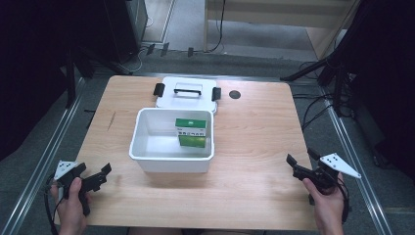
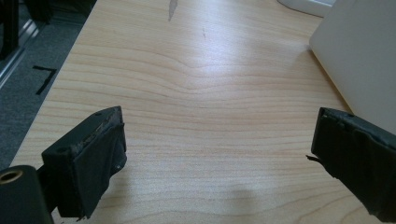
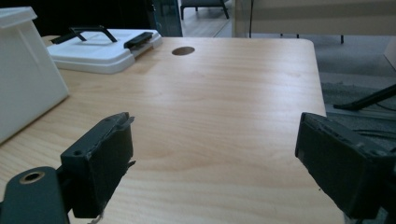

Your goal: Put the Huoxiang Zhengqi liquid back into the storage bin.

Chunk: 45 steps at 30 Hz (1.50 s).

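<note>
Sitting mid-frame inside the white plastic bin, the green-and-white carton looked light, stiff, best pinched across its flat faces, while left gripper and right gripper waited open-fingered at the bench's lower corners.

The green-and-white carton inside the white bin bore a printed label; its lettering was too small and blurred to read.

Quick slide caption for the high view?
Open white bin holding a green box, lid behind it, open tongs at both table corners.
</note>
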Each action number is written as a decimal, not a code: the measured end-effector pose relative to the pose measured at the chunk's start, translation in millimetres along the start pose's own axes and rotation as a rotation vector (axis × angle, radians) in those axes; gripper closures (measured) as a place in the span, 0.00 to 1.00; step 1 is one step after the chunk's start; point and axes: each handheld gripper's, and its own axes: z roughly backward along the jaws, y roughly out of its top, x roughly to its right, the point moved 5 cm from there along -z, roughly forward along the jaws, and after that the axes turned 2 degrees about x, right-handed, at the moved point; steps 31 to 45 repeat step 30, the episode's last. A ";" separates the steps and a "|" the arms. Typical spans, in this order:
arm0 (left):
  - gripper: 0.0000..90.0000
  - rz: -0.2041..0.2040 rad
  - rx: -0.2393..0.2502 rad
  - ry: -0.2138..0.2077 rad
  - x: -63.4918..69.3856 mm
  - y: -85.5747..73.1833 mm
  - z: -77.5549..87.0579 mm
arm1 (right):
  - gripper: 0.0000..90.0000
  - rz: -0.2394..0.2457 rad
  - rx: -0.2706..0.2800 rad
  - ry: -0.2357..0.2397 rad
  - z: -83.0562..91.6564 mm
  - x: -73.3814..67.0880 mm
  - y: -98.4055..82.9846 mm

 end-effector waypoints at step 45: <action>0.04 -0.002 -0.011 -0.003 -0.3 0.0 -0.8 | 0.00 -0.013 -0.015 -0.019 32.1 0.8 -40.1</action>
